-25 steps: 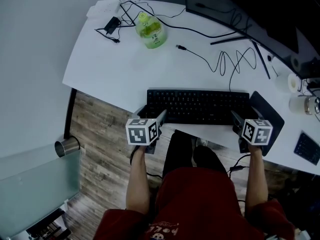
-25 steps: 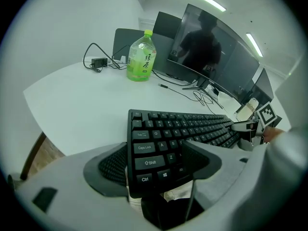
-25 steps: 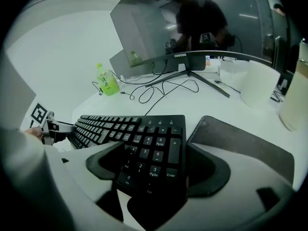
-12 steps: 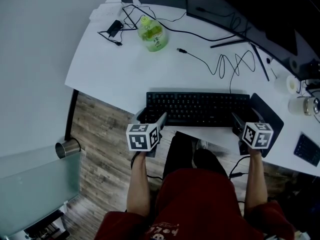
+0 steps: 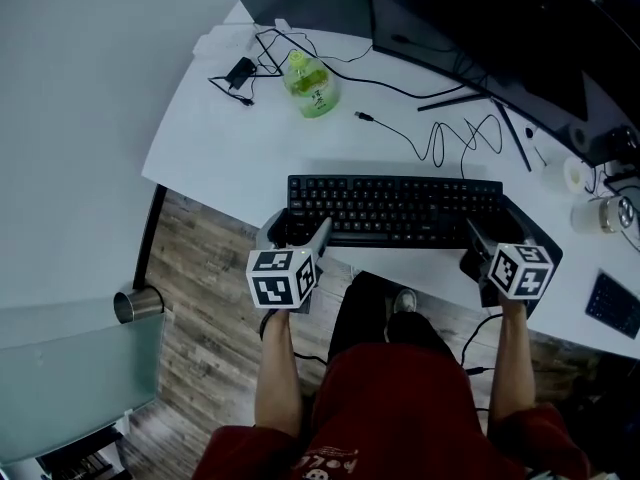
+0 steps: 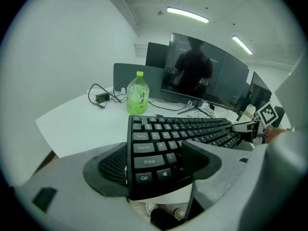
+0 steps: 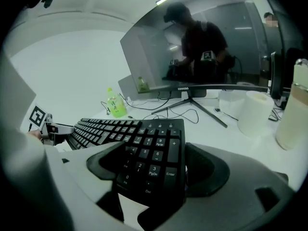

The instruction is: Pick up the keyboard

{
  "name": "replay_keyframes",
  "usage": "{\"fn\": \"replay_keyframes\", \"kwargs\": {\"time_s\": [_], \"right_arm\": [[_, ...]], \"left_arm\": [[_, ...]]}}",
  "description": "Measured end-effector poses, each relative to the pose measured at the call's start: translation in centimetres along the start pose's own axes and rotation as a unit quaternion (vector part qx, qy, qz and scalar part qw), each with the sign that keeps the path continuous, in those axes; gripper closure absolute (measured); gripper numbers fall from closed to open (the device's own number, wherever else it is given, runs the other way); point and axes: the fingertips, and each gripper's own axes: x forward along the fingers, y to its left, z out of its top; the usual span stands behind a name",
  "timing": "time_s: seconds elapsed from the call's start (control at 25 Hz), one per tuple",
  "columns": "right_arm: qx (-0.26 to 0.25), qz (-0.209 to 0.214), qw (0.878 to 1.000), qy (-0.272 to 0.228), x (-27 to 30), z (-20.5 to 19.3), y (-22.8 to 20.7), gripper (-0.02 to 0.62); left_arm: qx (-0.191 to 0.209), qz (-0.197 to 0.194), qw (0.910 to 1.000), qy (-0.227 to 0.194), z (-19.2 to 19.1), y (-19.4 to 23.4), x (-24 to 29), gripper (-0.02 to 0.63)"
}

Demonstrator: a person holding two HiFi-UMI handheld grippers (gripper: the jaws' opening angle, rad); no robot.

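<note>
The black keyboard (image 5: 395, 208) lies lengthwise along the front of the white desk (image 5: 230, 148). My left gripper (image 5: 298, 231) is shut on its left end; in the left gripper view the jaws (image 6: 154, 162) clamp the keyboard (image 6: 159, 143) at the Ctrl and Shift keys. My right gripper (image 5: 497, 231) is shut on the right end; in the right gripper view it (image 7: 154, 165) pinches the number pad of the keyboard (image 7: 144, 146). The near corners hang past the desk's front edge, and the keyboard looks slightly raised.
A green bottle (image 5: 310, 83) stands at the back beside a black charger (image 5: 240, 71) and loose cables (image 5: 470, 128). A curved monitor (image 5: 480, 38) spans the rear. A paper roll (image 5: 575, 173), a cup (image 5: 610, 213) and a dark pad (image 5: 540, 230) sit at right.
Both grippers and the keyboard they hold have shifted a little away from the desk's front edge, toward the bottle. The head view has drifted slightly.
</note>
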Motion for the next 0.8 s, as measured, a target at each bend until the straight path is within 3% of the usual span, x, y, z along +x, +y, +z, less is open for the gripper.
{"fn": "replay_keyframes", "kwargs": {"time_s": [0.48, 0.8], "right_arm": [[-0.020, 0.004, 0.997, -0.074, -4.0, 4.7, 0.1, 0.215], [-0.050, 0.007, 0.987, -0.149, -7.8, 8.9, 0.4, 0.216]], "left_arm": [[0.021, 0.029, 0.9968, -0.071, 4.9, -2.3, -4.1, 0.259], [0.042, 0.046, 0.9878, -0.143, 8.7, -4.4, -7.8, 0.259]]}}
